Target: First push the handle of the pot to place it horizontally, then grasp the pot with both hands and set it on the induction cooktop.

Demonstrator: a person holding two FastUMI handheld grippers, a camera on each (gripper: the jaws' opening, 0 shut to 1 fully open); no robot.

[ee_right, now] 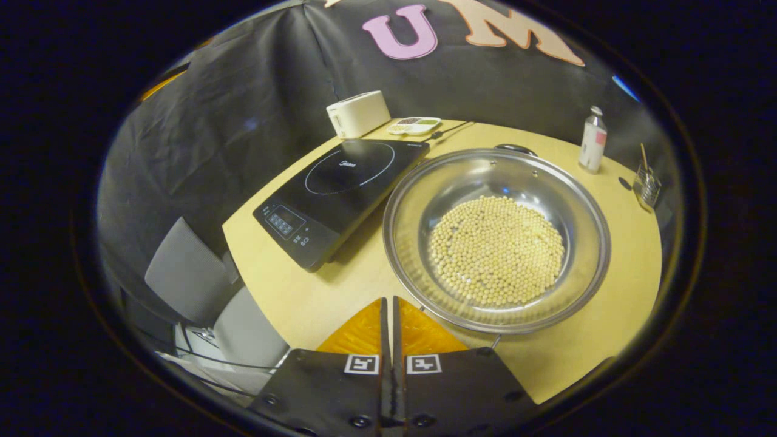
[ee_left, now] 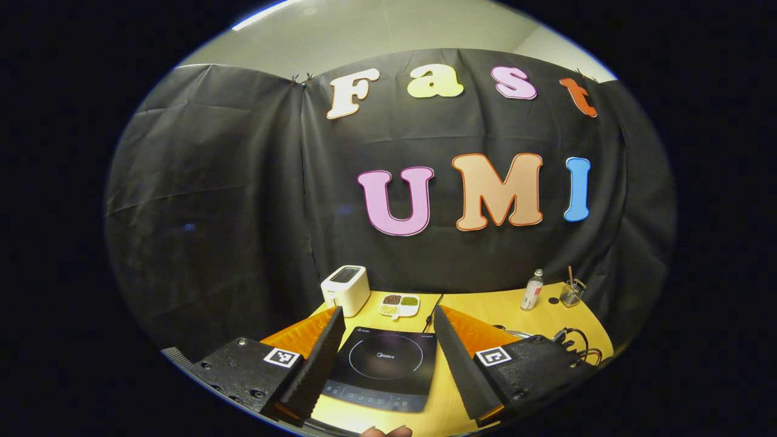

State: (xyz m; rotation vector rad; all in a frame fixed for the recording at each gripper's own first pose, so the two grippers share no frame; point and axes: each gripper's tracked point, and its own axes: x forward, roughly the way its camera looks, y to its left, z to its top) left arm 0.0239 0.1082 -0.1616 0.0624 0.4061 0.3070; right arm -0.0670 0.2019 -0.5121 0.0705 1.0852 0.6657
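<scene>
- In the left gripper view, the left gripper point(ee_left: 388, 315) was held above the near edge of the counter point(ee_left: 485, 306), its fingers point(ee_left: 318, 358) spread wide apart with nothing between them.
- Framed between those fingers lay the induction cooktop point(ee_left: 383, 367), flat on the counter with its control strip toward the camera and its ring marking bare.
- Behind the cooktop stood a white toaster point(ee_left: 346, 289) at the counter's far left, and just beside it a small divided dish point(ee_left: 399, 304) with dark and green contents.
- Toward the far right of the counter stood a small bottle point(ee_left: 532, 290) and, near it, a glass holder point(ee_left: 571, 293) with a stick in it.
- In the right gripper view, the right gripper point(ee_right: 388, 303) had its fingers pressed together, gripping nothing, and hovered at the counter's near edge just beside the pot's rim.
- The pot point(ee_right: 496, 240), a wide shallow steel pan, sat on the counter to the right of the induction cooktop, close alongside it, with a bed of pale beans point(ee_right: 496, 249) across its bottom.
- One pot handle point(ee_right: 515, 147) showed at the far rim; a thin bit of metal showed at the near rim by the right gripper.
- A grey chair point(ee_right: 200, 291) stood below the counter's left side.
</scene>
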